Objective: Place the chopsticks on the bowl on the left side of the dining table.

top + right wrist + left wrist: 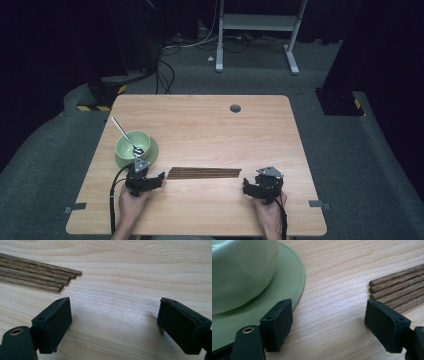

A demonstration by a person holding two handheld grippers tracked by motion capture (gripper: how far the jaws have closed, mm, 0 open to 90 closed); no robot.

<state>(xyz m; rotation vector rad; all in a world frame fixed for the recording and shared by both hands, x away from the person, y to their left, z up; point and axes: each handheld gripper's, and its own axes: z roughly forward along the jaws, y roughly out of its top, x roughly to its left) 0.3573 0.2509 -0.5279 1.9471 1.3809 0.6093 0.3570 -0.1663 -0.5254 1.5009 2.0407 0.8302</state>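
High view: wooden table [210, 120]. Left gripper [145, 181] sits just below a green bowl [131, 144] on a green saucer [152, 152]; a metal spoon [125, 134] leans in the bowl. Right gripper [260, 187] rests at the far end of a bundle of brown wooden sticks [204, 173], which lies between the two grippers. Neither touches the sticks.

Left gripper view: jaws spread wide, nothing between them but bare tabletop. Saucer rim [298, 282] lies just behind the left jaw; stick ends [397, 287] lie just beyond the right jaw.

Right gripper view: jaws wide apart, holding nothing. Stick ends [37, 276] lie ahead of the left jaw, apart from it.
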